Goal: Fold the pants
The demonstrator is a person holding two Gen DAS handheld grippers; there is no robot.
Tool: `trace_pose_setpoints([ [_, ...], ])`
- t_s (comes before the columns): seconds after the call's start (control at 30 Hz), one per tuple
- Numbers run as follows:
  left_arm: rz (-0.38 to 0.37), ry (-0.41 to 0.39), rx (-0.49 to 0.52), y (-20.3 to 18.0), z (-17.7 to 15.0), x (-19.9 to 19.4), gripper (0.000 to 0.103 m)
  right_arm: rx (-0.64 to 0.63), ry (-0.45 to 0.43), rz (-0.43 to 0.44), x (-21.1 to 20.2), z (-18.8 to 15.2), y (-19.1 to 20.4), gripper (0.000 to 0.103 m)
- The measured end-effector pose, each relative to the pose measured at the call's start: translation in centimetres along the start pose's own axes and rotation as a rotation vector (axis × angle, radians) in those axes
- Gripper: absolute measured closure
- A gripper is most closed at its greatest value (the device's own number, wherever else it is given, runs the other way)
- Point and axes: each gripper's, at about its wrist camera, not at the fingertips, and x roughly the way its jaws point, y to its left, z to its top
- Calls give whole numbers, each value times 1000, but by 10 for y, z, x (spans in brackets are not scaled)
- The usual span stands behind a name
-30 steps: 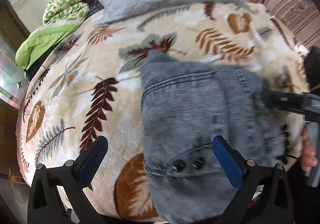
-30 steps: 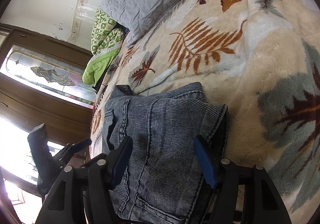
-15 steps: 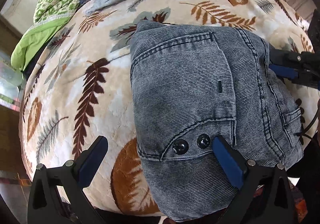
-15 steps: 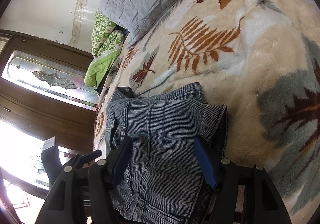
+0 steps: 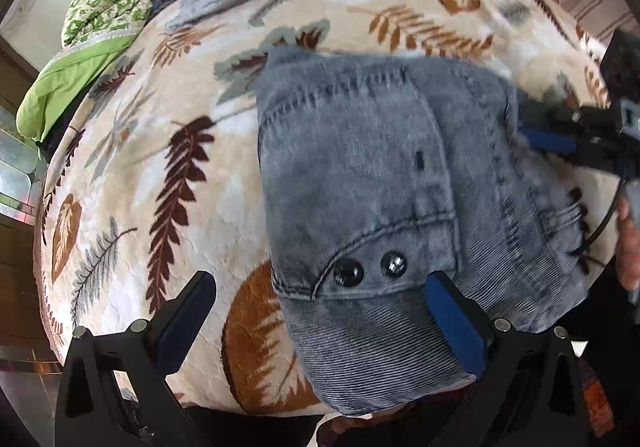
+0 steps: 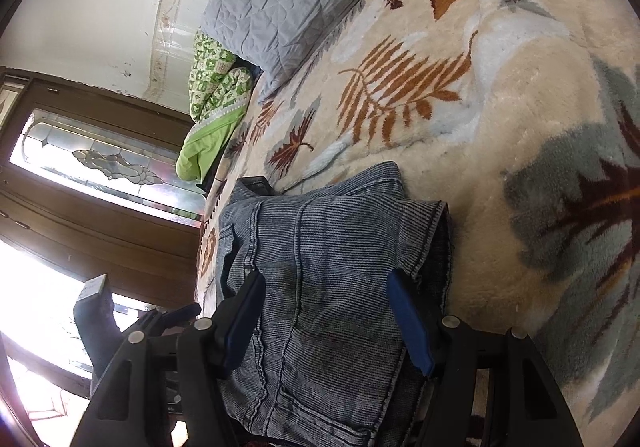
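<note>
The pants [image 5: 384, 183], grey-blue corduroy already folded into a compact bundle, lie on the leaf-patterned blanket [image 5: 132, 175] of the bed, near its front edge. In the left wrist view the bundle sits ahead and to the right of the left gripper [image 5: 320, 295]: its right jaw is over the cloth beside the two dark buttons [image 5: 370, 267], its left jaw over bare blanket, the jaws wide with nothing held. The right gripper [image 6: 326, 299] comes in from the bundle's right side, low over the cloth, jaws fairly wide and straddling a seam; no pad visibly pinches the fabric. The bundle's longer side runs away from the left gripper, across the right one. The right gripper appears nearer. No brand, label or writing can be read.
</note>
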Motion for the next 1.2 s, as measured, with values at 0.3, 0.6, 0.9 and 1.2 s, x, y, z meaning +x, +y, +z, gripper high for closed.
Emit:
trace_pose_setpoints([
  [0.3,-60,9,-44,13,3,14,0,-149,3,-175,8,-9,29,38],
  [0.6,-114,-99,-209,75,0,-7,0,-73,-12,-231,-42,-6,33,37],
  [0.9,-235,-68,-242,89,0,7,0,52,-52,-264,-106,-14,-3,36],
  [1.2,-255,-107,-113,69,13,2,0,16,50,-192,-76,-30,4,35],
])
